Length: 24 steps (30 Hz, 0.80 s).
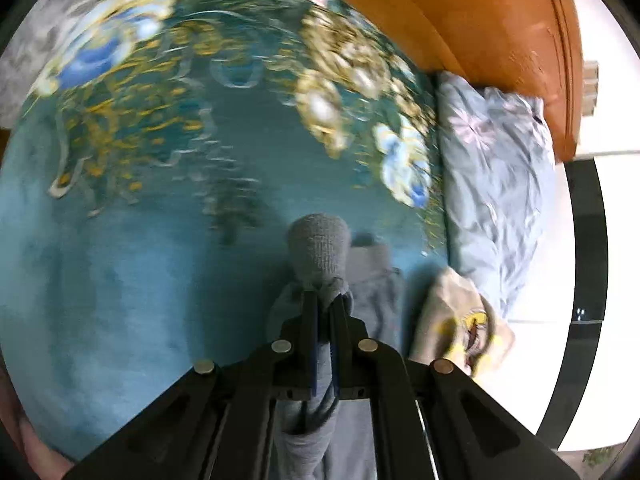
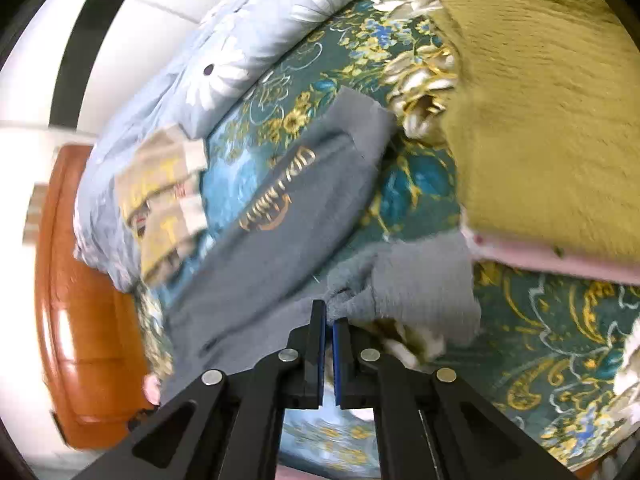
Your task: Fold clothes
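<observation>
Left hand-held gripper (image 1: 324, 300) clamped on a ribbed grey cuff of the grey sweatshirt (image 2: 276, 216), lifted over the open teal middle of the bed (image 1: 120, 280). Right hand-held gripper (image 2: 329, 316) pinched tight on the other grey cuff. Spread across the floral bedspread, gold lettering on its chest, too blurred to read. Beige folded garment (image 2: 168, 200) near the bed edge by the pale-blue quilt (image 2: 224, 56); mustard knit (image 2: 552, 120) opposite. Orange wooden headboard (image 1: 500, 20), white tiled floor (image 1: 560, 220) beyond.
</observation>
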{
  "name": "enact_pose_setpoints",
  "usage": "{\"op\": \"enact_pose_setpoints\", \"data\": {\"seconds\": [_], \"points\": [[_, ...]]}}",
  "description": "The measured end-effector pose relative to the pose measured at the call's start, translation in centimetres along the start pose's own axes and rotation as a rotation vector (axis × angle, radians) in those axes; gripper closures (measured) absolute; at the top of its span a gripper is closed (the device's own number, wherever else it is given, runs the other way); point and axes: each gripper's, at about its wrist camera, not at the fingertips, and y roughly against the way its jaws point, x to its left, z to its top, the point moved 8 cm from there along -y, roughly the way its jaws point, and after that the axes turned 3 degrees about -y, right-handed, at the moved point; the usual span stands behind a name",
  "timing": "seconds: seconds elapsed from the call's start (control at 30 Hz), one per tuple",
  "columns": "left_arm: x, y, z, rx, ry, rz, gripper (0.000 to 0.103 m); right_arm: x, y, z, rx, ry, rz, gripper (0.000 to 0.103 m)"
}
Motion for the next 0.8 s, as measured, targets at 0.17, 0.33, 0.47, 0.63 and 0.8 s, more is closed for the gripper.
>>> {"op": "enact_pose_setpoints", "data": {"seconds": [0.17, 0.33, 0.47, 0.63, 0.8], "points": [[-6.7, -3.9, -0.7, 0.085, -0.079, -0.011, 0.098, 0.8, -3.1, 6.0, 0.051, -0.109, 0.008, 0.100], [-10.1, -9.3, -1.8, 0.120, -0.126, -0.078, 0.098, 2.7, -7.1, 12.8, -0.041, -0.126, 0.009, 0.100], [-10.3, -13.0, -2.1, 0.142, -0.093, -0.131, 0.098, 3.5, -9.5, 15.5, -0.130, -0.091, -0.002, 0.099], [-10.9, -14.3, -1.9, 0.143, -0.124, -0.155, 0.055, 3.3, -11.0, 16.0, -0.173, -0.068, -0.005, 0.093], [-9.4, -12.1, -2.0, 0.135, -0.199, -0.160, 0.054, 3.5, -8.7, 14.8, -0.232, 0.009, 0.004, 0.063]]}}
